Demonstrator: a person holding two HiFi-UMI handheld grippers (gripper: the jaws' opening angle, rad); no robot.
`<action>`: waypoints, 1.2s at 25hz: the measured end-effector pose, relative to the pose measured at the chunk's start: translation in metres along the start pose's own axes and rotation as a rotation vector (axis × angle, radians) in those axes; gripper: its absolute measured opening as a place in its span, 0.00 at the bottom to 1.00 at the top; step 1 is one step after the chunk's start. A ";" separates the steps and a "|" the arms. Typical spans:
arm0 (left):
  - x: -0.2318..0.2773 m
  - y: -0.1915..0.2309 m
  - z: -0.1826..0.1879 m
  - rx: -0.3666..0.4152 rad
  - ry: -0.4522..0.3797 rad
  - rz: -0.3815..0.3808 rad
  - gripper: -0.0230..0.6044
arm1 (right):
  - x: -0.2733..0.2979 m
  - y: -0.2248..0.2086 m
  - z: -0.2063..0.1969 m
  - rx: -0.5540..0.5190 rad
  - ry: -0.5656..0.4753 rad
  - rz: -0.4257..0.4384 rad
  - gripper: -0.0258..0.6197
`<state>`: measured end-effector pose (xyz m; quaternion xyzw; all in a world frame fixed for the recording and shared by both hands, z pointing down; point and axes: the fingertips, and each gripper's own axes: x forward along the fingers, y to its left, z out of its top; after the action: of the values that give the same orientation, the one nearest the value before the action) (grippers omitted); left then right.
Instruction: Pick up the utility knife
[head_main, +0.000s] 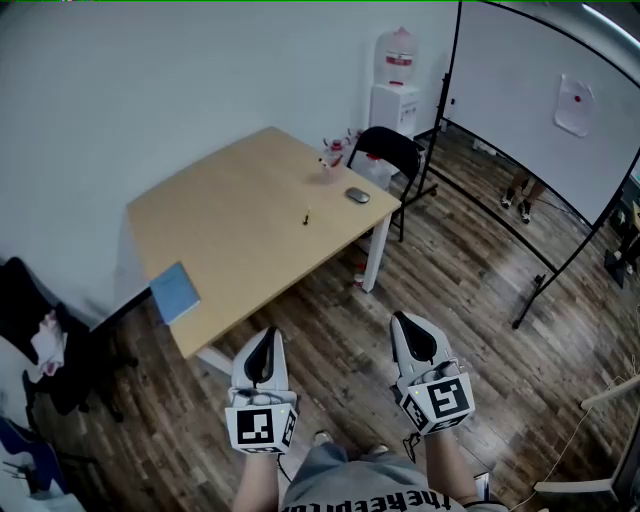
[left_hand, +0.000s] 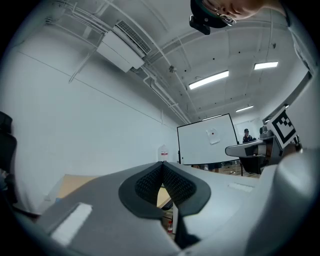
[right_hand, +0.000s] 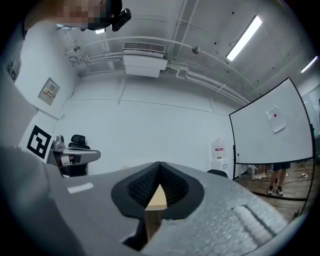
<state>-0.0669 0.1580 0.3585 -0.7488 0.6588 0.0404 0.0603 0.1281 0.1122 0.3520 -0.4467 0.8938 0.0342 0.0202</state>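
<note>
Two closed, empty: left gripper, right gripper; ribbed black pads touching; pale-wood table.

Left gripper and right gripper are showing white-grey shells and black textured pads. Each is carrying a black-and-white marker cube. Person is wearing a grey shirt with black lettering.

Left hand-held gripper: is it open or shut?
Shut. In the left gripper view, the left hand-held gripper has its two jaw tips touching, with nothing held between them.
</note>
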 end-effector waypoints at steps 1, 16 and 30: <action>0.001 0.002 0.001 -0.001 0.002 0.001 0.07 | 0.002 0.000 -0.001 0.004 -0.002 -0.003 0.04; 0.017 0.043 -0.007 -0.007 -0.006 -0.041 0.07 | 0.037 0.020 -0.003 0.022 -0.024 -0.043 0.04; 0.024 0.067 -0.014 -0.026 0.002 -0.072 0.07 | 0.049 0.032 -0.009 0.011 -0.006 -0.088 0.04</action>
<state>-0.1300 0.1236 0.3669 -0.7728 0.6309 0.0458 0.0513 0.0734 0.0915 0.3596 -0.4852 0.8735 0.0297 0.0268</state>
